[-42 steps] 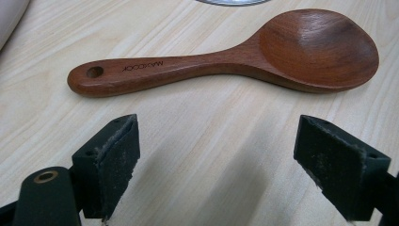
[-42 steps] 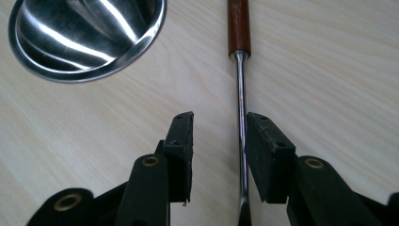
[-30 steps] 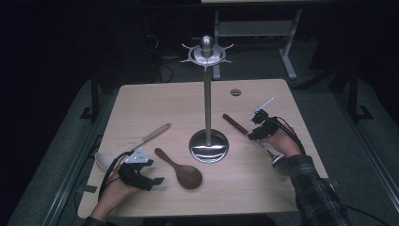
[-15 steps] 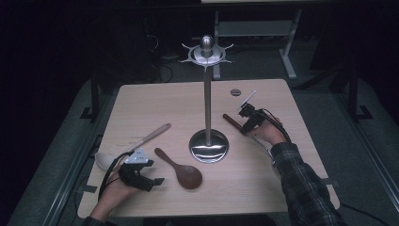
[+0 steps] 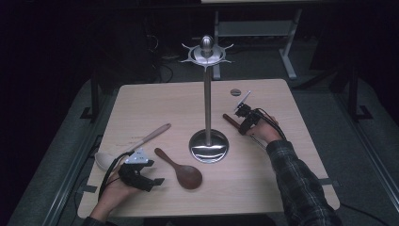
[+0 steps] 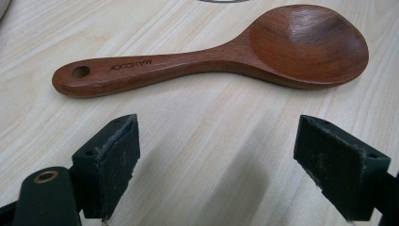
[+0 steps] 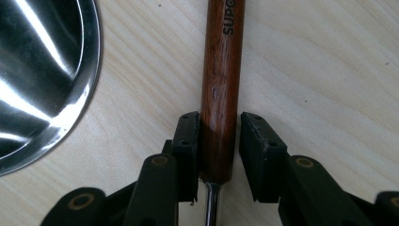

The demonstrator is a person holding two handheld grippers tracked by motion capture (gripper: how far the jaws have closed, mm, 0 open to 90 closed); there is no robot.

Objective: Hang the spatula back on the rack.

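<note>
A: From the high view, the right tool sits near the desk's right edge, over a dark wooden handle; its far end is hidden under the hand.

B: And the left tool?

A: Near the front-left corner, just beside the brown spoon.

B: In the left gripper view, its jaws stand wide apart, touching nothing; the spoon lies beyond them.

A: In the right gripper view, the handle lies between the jaws, which have just been closing. One pad touches it; the other shows a slim gap. The metal stand's base is cut off at the picture's edge.
</note>
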